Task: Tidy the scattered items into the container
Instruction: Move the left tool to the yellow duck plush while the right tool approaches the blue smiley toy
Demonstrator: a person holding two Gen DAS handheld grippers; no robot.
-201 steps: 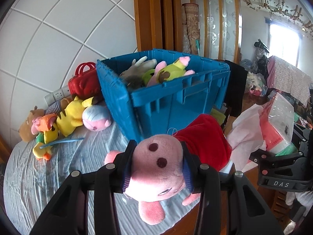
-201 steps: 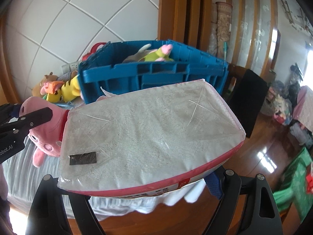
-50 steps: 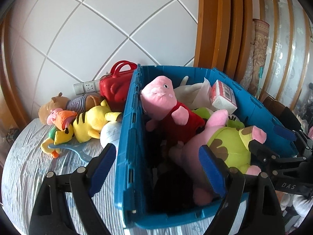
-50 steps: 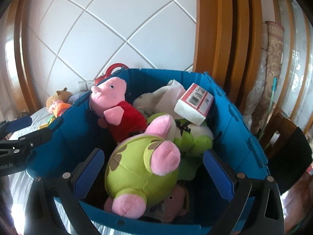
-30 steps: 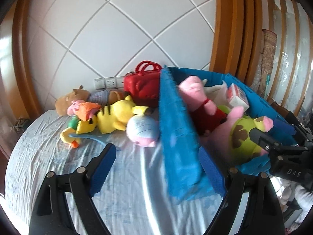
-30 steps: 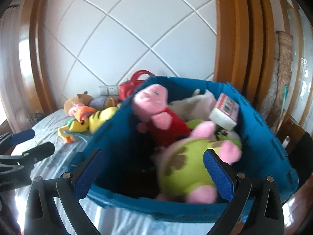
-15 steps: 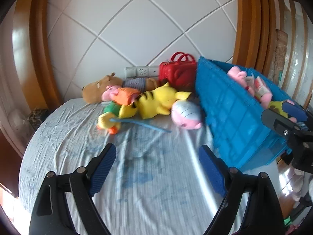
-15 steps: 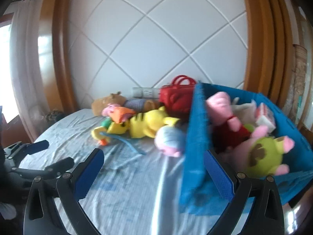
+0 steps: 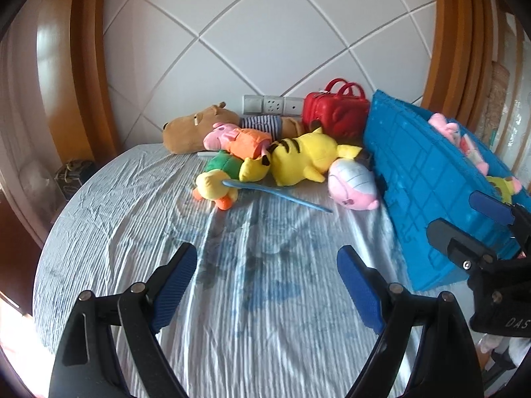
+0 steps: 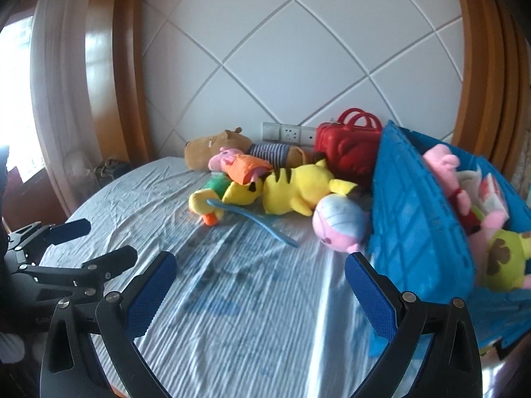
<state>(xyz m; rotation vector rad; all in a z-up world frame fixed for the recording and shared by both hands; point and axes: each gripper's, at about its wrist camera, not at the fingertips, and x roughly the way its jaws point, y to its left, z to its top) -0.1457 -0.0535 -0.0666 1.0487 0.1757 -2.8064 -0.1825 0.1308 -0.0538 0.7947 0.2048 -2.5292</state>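
Note:
A blue crate stands at the right of the bed, holding plush toys and a tissue pack. Loose toys lie by the headboard: a yellow striped plush, a pink round plush, a brown plush, a pink and orange plush, a duck plush, a blue stick and a red bag. My left gripper and right gripper are open and empty above the sheet, well short of the toys.
The bed has a wrinkled pale blue striped sheet. A white quilted headboard with wall sockets stands behind the toys. Wooden frame posts flank it. A small dark object sits past the bed's left edge.
Both grippers let go of the pig plush and the tissue pack into the crate, then swung left away from the crate. They now face the loose toys on the bed.

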